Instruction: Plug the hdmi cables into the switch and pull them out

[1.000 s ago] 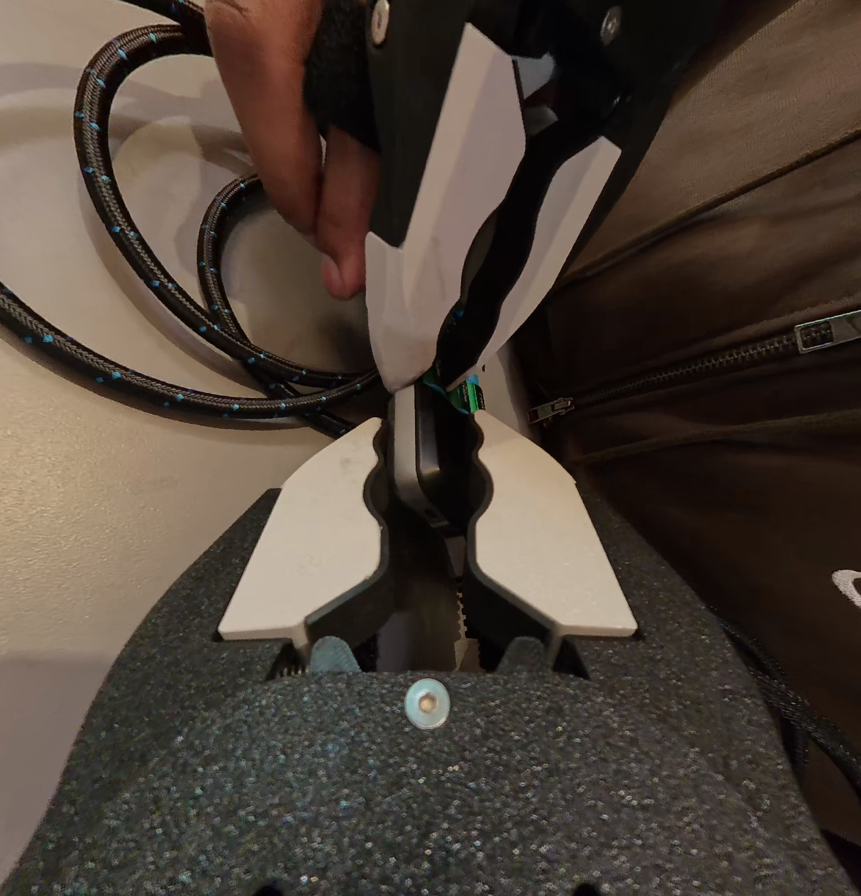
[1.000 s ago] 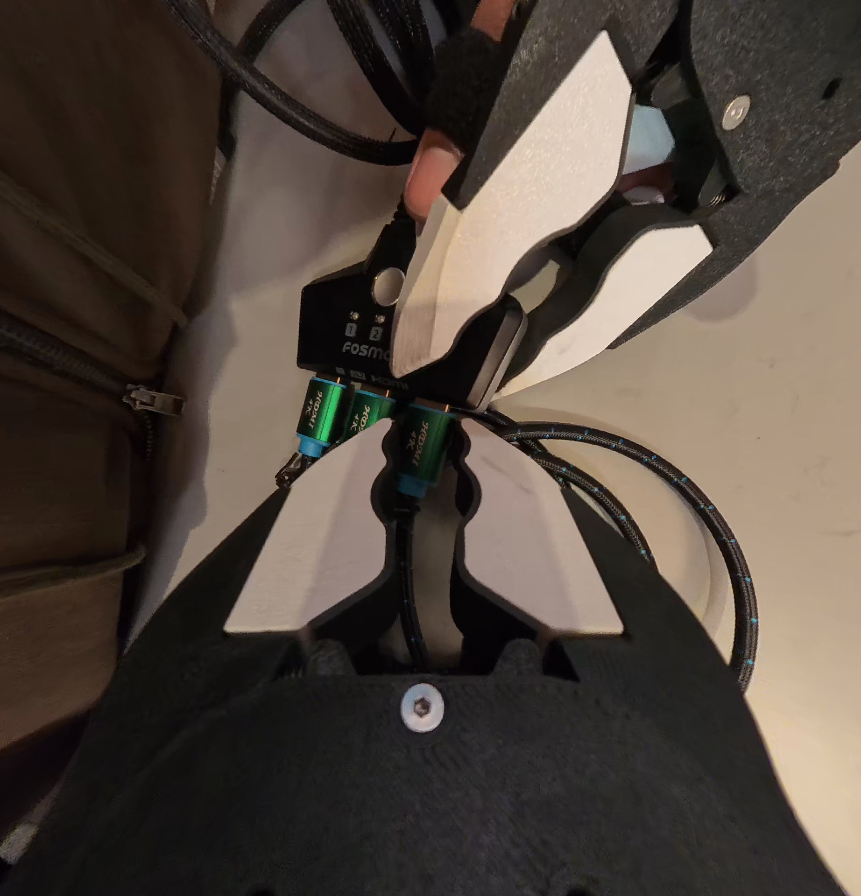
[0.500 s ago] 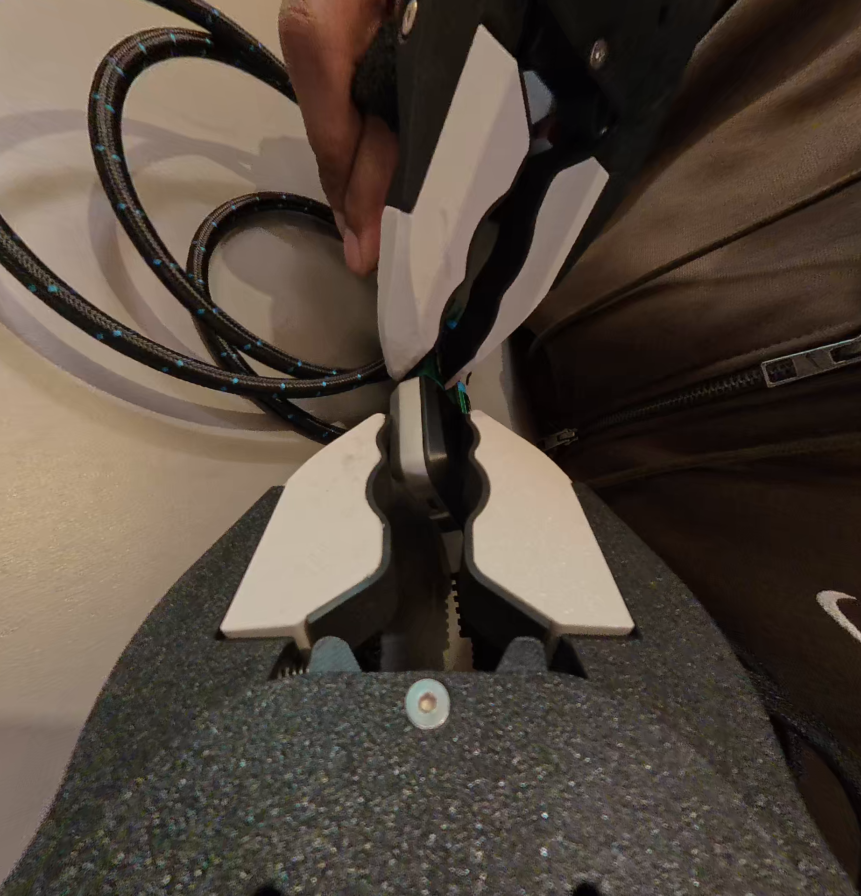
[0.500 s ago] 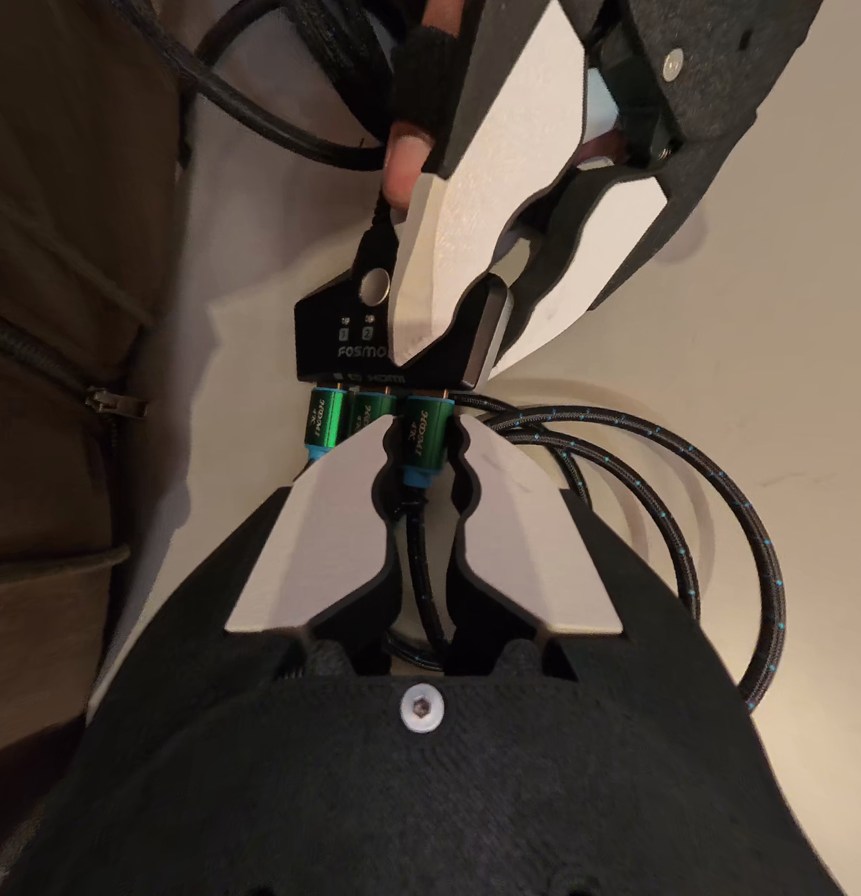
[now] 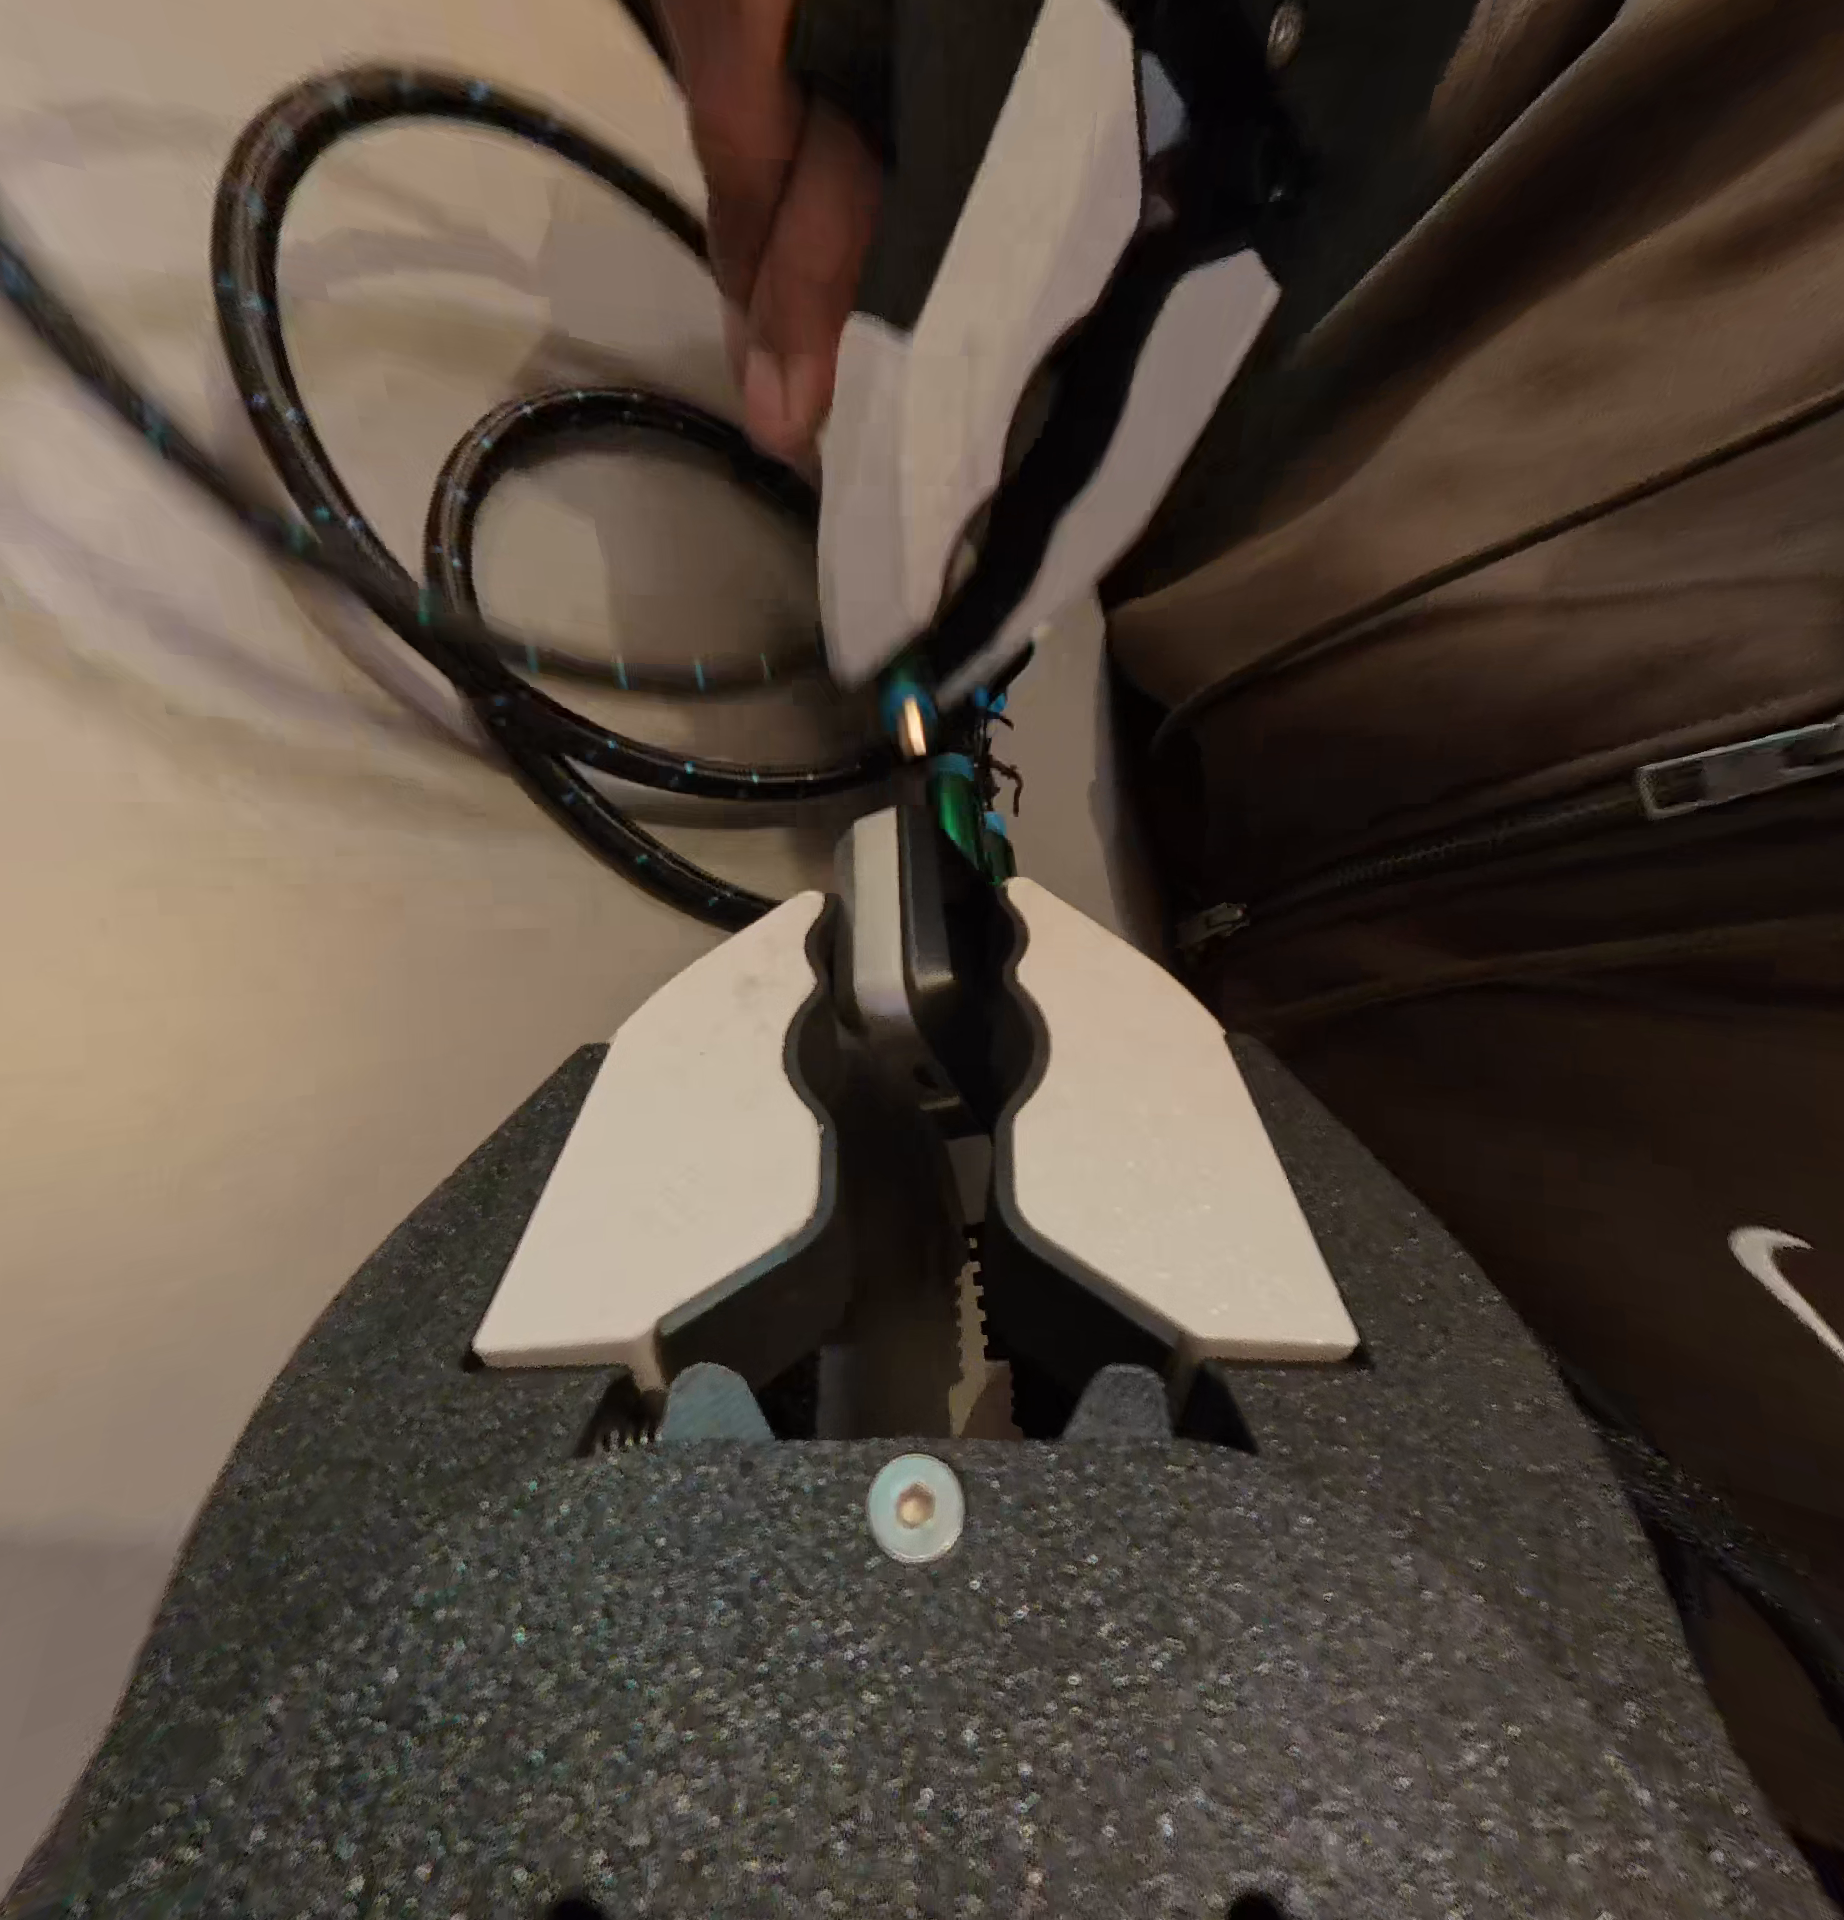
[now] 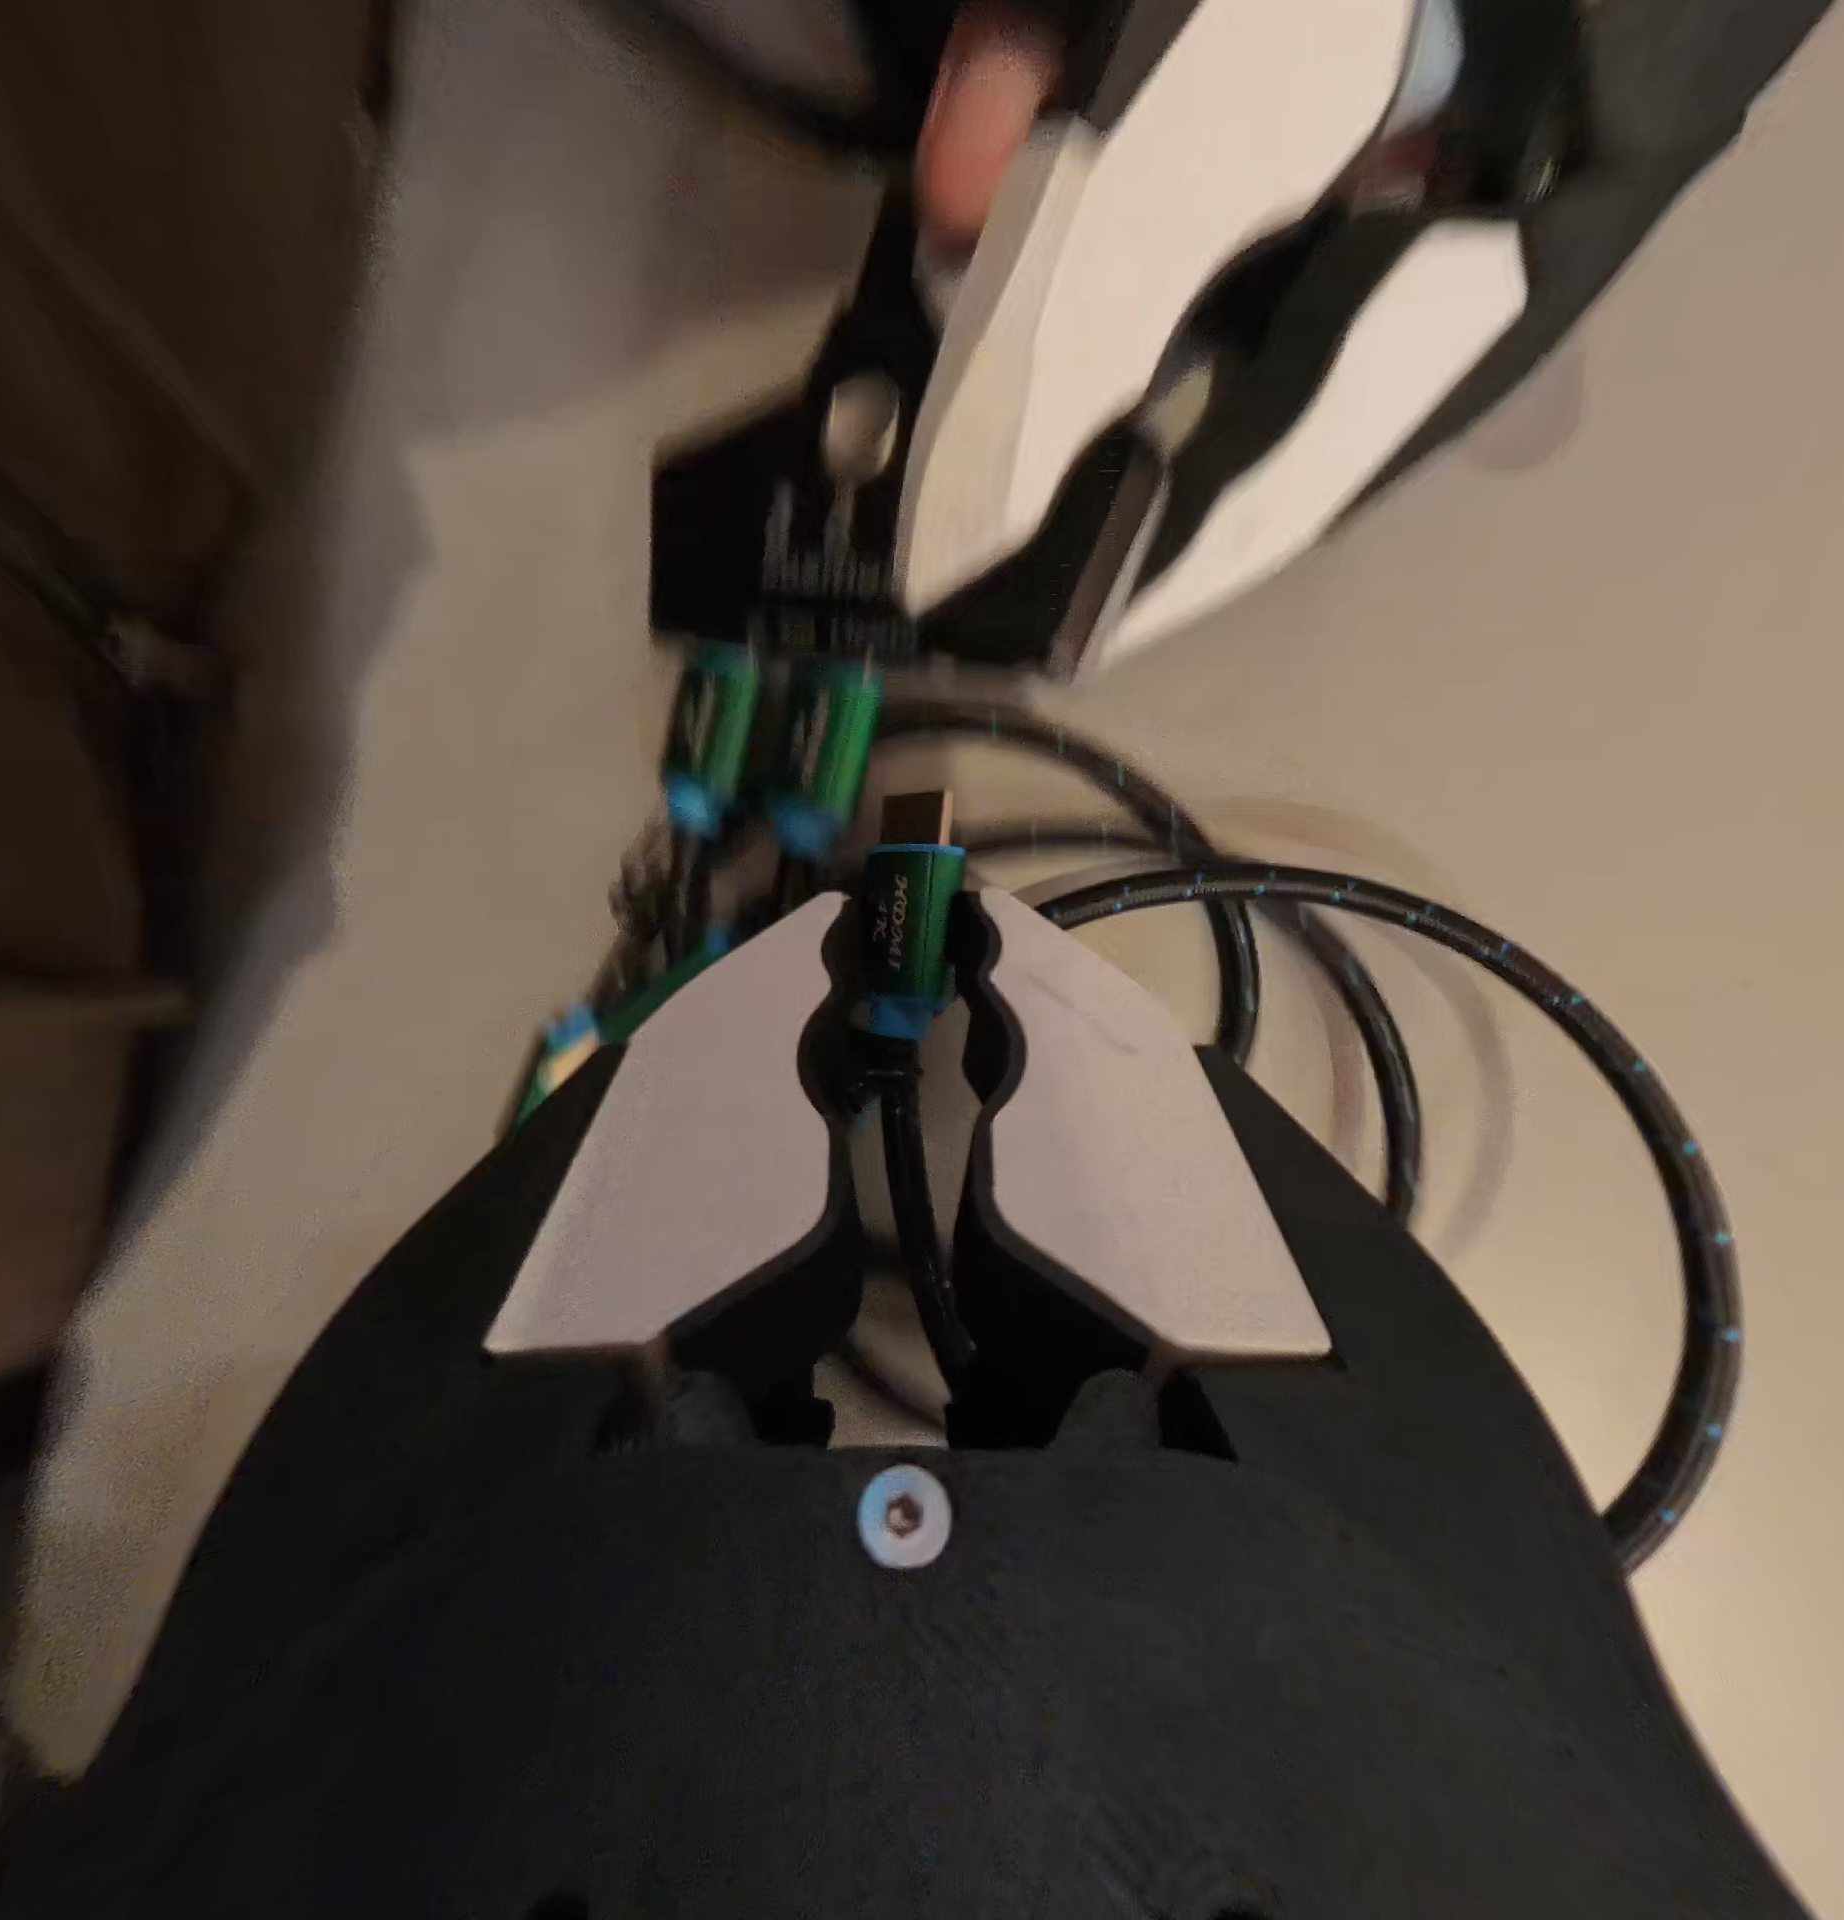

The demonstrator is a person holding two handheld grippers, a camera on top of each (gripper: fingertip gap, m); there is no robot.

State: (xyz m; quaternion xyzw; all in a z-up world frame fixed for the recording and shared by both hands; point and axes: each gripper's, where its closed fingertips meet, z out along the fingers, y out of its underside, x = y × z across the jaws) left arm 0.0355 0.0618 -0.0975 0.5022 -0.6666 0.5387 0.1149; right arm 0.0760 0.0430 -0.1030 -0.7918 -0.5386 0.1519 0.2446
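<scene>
The left gripper [image 5: 918,904] is clamping its jaws on a small black switch box [image 5: 923,935], holding it edge-on over a pale worktop [image 5: 222,1039]. Facing it, the right gripper [image 6: 907,904] is gripping the green shell of a cable plug [image 6: 902,940] between its pads, the black braided cable [image 6: 923,1195] trailing back through the jaws.

A second ago this plug was seated in the box's row of sockets; now it is standing clear of the box, its gold metal tip [image 6: 916,816] bare and a gap of worktop showing between tip and box. Two other green plugs [image 6: 767,743] are still sitting in the box [image 6: 772,551] beside the vacated socket. The far parts of both views are smeared with motion.

Loops of braided cable [image 6: 1520,987] are lying on the worktop beside the grippers, and a brown zipped jacket [image 5: 1520,779] is filling the side of the scene.
</scene>
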